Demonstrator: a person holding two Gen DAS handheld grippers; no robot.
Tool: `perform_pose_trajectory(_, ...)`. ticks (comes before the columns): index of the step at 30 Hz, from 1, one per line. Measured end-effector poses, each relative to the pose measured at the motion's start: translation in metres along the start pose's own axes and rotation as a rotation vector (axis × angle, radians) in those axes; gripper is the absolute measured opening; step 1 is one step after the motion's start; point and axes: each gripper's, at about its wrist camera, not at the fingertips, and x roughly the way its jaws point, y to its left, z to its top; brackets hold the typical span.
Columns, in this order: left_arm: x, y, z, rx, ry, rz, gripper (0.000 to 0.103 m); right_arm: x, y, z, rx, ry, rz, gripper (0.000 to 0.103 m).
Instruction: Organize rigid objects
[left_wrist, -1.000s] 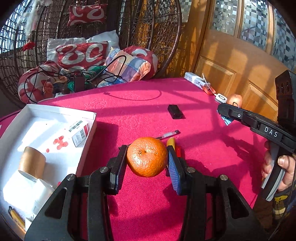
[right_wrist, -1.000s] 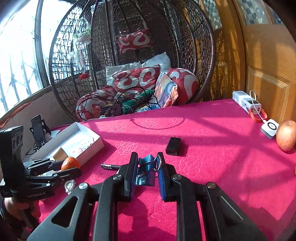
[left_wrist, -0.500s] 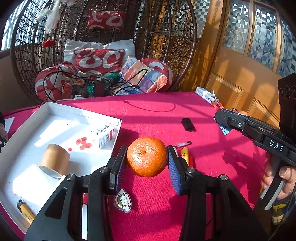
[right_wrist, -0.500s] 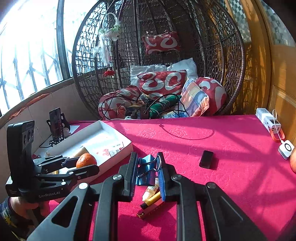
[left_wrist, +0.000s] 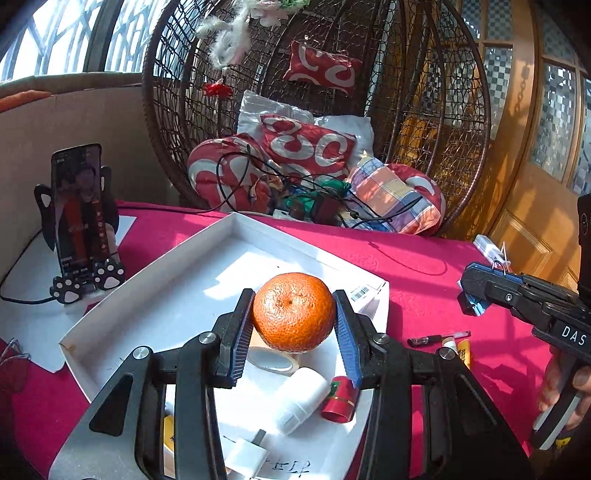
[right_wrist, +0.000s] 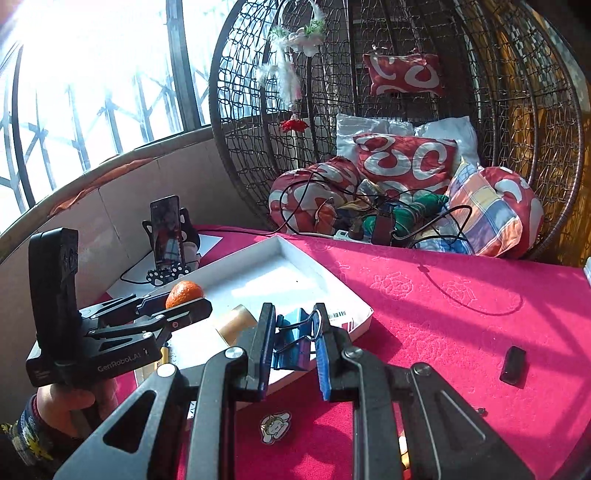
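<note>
My left gripper (left_wrist: 293, 332) is shut on an orange tangerine (left_wrist: 294, 312) and holds it above the white tray (left_wrist: 155, 291). From the right wrist view that tangerine (right_wrist: 184, 293) shows between the left gripper's (right_wrist: 173, 306) jaws over the tray (right_wrist: 280, 245). My right gripper (right_wrist: 293, 349) is shut on a blue binder clip (right_wrist: 291, 345), just above the tray's near right edge. In the left wrist view the right gripper (left_wrist: 471, 291) comes in from the right with the clip (left_wrist: 476, 304) at its tip.
In the tray lie a tape roll (left_wrist: 269, 360), a white bottle (left_wrist: 301, 400), a red tube (left_wrist: 340, 398) and a white plug (left_wrist: 245, 456). A pen (left_wrist: 437, 338), a black block (right_wrist: 512, 364) and a sticker (right_wrist: 274, 426) lie on the red tablecloth (right_wrist: 461, 314). A phone on a stand (left_wrist: 77, 218) stands at left.
Both grippers have swung left towards the tray, each keeping its load. The tangerine now hangs over the tray instead of the red cloth; the clip has reached the tray's edge.
</note>
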Motion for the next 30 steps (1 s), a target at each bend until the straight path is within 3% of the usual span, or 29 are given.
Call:
perform_pose_trajectory(7,0.001,0.062,-0.012,-0.09,0.014,0.146,0.041,0.059,0.024,0.003,-0.053,0.08,0.002,0.019)
perform_pose_trajectory(13,0.014,0.061,-0.023,-0.102,0.058,0.134,0.041,0.095,0.039,0.003,-0.063,0.114,-0.006,0.02)
perform_pose_trajectory(15,0.017,0.057,-0.025,-0.102,0.062,0.132,0.046,0.099,0.043,0.003,-0.07,0.105,-0.017,0.021)
perform_pose_trajectory(16,0.018,0.056,-0.025,-0.101,0.066,0.136,0.057,0.098,0.044,0.002,-0.071,0.098,-0.029,0.033)
perform_pose_trajectory(17,0.019,0.056,-0.025,-0.101,0.067,0.148,0.081,0.096,0.044,0.001,-0.067,0.087,-0.032,0.045)
perform_pose_trajectory(18,0.019,0.056,-0.025,-0.104,0.063,0.157,0.091,0.092,0.044,0.0,-0.061,0.073,-0.028,0.078)
perform_pose_trajectory(19,0.018,0.058,-0.025,-0.109,0.054,0.17,0.103,0.087,0.043,0.0,-0.056,0.053,-0.028,0.102)
perform_pose_trajectory(23,0.02,0.063,-0.025,-0.131,0.051,0.221,0.103,0.069,0.042,-0.001,-0.059,0.001,-0.052,0.103)
perform_pose_trajectory(30,0.012,0.056,-0.024,-0.119,0.037,0.207,0.103,0.034,0.036,-0.005,-0.005,-0.069,-0.034,0.103)
